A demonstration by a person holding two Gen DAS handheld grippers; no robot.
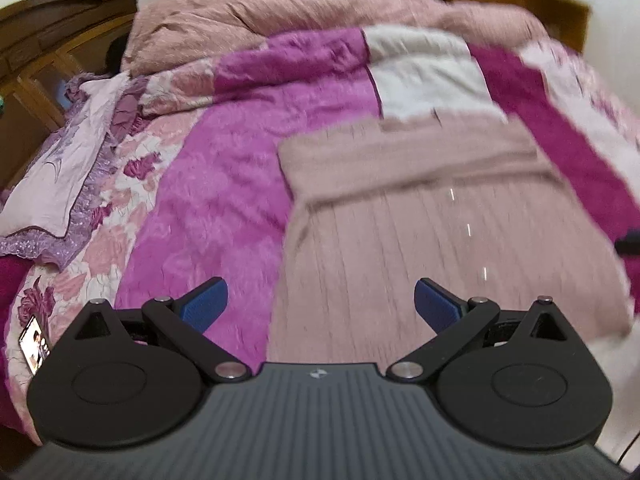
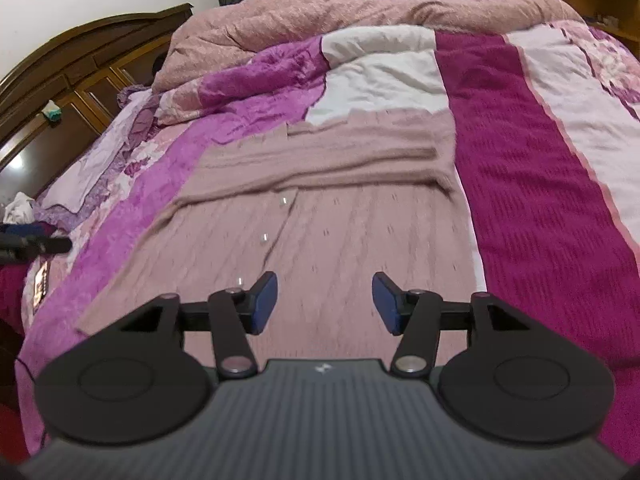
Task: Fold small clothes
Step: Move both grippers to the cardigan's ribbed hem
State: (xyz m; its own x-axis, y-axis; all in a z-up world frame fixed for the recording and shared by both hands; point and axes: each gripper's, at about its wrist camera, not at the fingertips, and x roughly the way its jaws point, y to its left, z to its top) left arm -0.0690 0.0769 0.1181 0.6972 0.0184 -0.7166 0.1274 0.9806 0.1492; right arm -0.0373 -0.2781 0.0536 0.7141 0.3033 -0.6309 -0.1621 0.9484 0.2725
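Note:
A dusty-pink knitted cardigan (image 1: pixel 432 232) with small clear buttons lies flat on the bed, its sleeves folded across the upper part; it also shows in the right wrist view (image 2: pixel 340 216). My left gripper (image 1: pixel 320 304) is open and empty, hovering over the cardigan's near left edge. My right gripper (image 2: pixel 325 300) is open and empty, hovering over the cardigan's lower middle. The tip of the left gripper (image 2: pixel 36 245) shows at the left edge of the right wrist view.
The bed carries a purple, magenta and white patchwork blanket (image 2: pixel 528 200) and a bunched pink quilt (image 2: pixel 320 8) at the back. A wooden headboard (image 2: pixel 72 76) stands at left. A phone (image 1: pixel 35 345) lies near the bed's left edge. A lilac pillow (image 1: pixel 68 168) lies left.

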